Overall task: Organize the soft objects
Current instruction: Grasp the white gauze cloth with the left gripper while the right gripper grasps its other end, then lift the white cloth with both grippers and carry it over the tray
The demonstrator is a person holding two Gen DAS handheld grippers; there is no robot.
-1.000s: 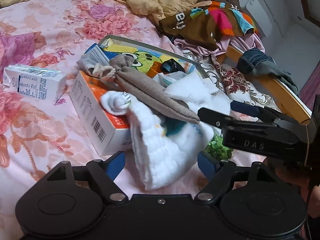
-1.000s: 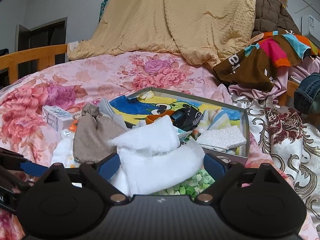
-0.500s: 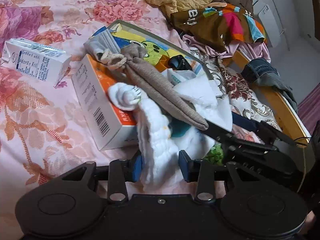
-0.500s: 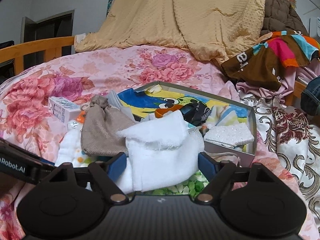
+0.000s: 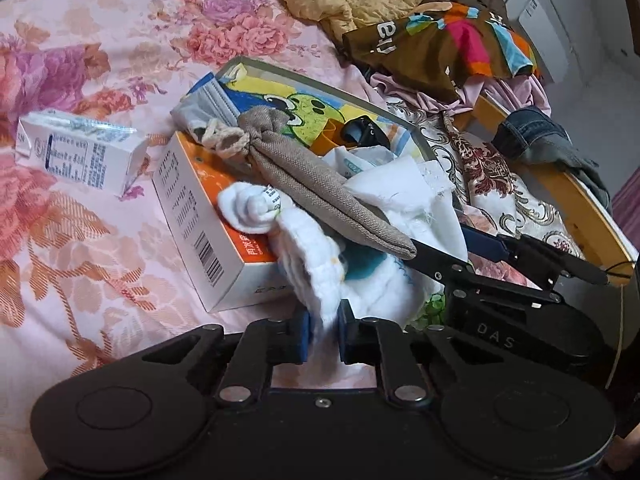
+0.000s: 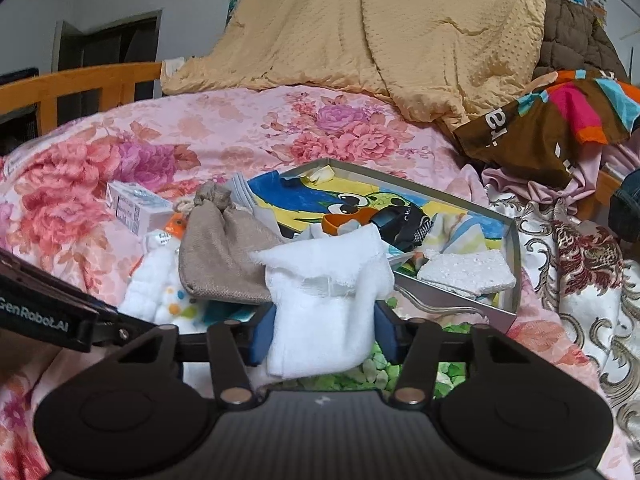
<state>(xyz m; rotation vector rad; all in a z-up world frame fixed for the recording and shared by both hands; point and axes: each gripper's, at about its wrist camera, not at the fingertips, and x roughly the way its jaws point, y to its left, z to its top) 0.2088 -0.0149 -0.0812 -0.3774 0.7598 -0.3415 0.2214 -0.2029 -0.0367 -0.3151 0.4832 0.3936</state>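
Early stage, we judge: soft things lie heaped on the bed [image 5: 100,272], none sorted. Left gripper [image 5: 323,330] closing, pinching the towel [image 5: 320,264]. Right gripper [image 6: 322,334] closing around the white cloth [image 6: 324,292]; contact unclear. The pouch [image 5: 320,196] drapes across both cloths. At 10 o'clock an orange box [image 5: 200,224] props the towel; tin [image 6: 514,264] at 1 o'clock.

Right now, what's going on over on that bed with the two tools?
A person is working a pile of soft things on the pink floral bedspread. The left tool is closing on an edge of the white quilted cloth with coloured spots, already pinched between its pads. The right tool is closing around the folded plain white cloth, which sits between its pads. A beige drawstring pouch lies across the pile, beside the shallow metal tin with a cartoon print.
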